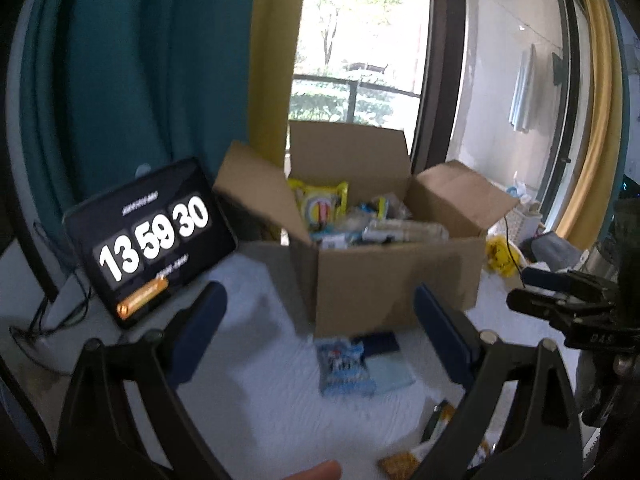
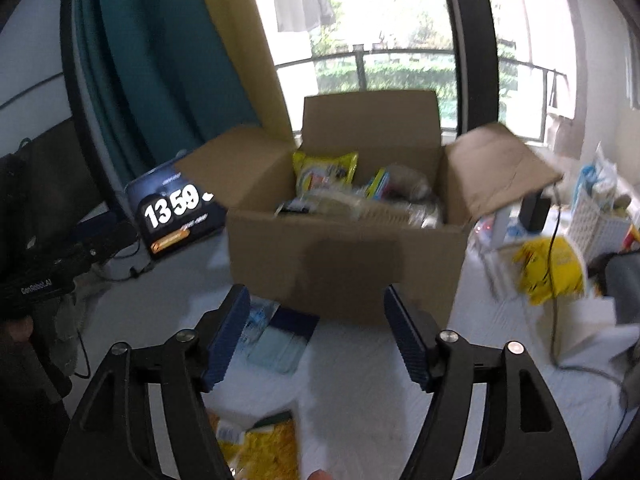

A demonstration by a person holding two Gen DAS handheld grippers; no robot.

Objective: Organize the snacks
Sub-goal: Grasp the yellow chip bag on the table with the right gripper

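Ahead of me a tall dark-framed window (image 2: 384,40) lets in bright daylight over a balcony railing (image 2: 400,56) and greenery, with teal curtains (image 1: 132,60) and a yellow curtain (image 1: 276,40) hanging to its left.

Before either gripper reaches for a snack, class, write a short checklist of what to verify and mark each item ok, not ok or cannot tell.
1. Cardboard box flaps open: ok.
2. Left gripper jaws open and empty: ok.
3. Right gripper jaws open and empty: ok.
4. Blue snack packet lies free on the white cloth before the box: ok.
5. Room left in the box for more: cannot tell.
6. Yellow packet near the right gripper is intact: cannot tell, blurred.
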